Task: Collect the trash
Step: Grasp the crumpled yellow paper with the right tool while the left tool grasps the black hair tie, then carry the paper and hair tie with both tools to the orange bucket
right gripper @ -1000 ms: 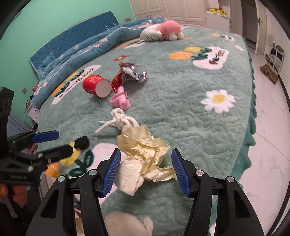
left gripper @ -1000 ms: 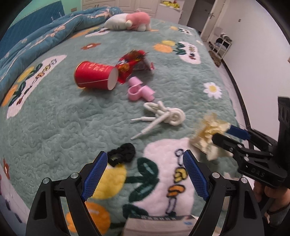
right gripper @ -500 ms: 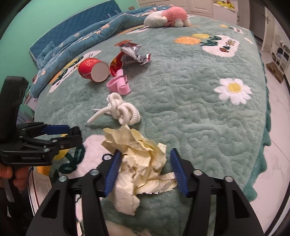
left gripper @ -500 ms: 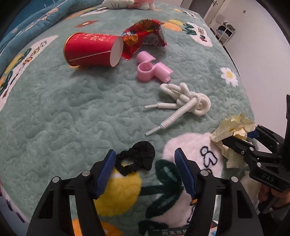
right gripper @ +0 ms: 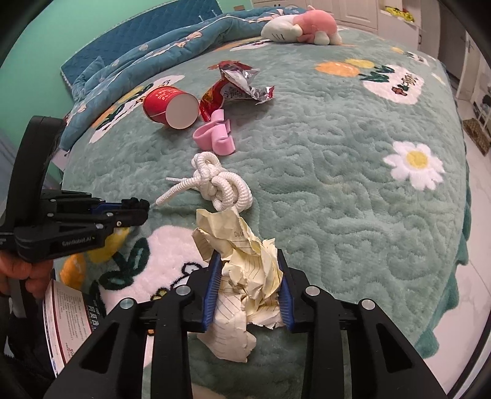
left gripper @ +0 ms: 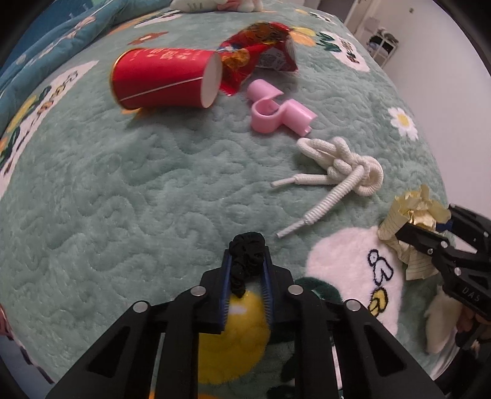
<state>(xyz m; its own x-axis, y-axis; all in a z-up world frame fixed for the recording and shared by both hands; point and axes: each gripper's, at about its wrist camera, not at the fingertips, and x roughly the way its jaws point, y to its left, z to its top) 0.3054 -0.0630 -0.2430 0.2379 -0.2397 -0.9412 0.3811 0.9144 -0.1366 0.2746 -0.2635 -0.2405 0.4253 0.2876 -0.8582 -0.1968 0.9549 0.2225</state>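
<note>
My left gripper (left gripper: 245,261) is shut on a black hair scrunchie (left gripper: 247,254) low over the green bedspread (left gripper: 122,190); it also shows in the right wrist view (right gripper: 135,208). My right gripper (right gripper: 248,270) is shut on a crumpled yellow lined paper (right gripper: 245,270), also seen at the right in the left wrist view (left gripper: 411,211). On the bed lie a red paper cup (left gripper: 165,78) on its side, a red snack wrapper (left gripper: 260,46), a pink plastic clip (left gripper: 276,112) and a knotted white cord (left gripper: 340,172).
A pink and white plush toy (right gripper: 303,26) and a rumpled blue quilt (right gripper: 153,49) lie at the far side of the bed. The bed's edge and white floor (right gripper: 472,276) are to the right. A printed box (right gripper: 67,322) sits low at the left.
Both grippers have closed: the left moved forward and clamped the black scrunchie, the right closed on the crumpled paper.
</note>
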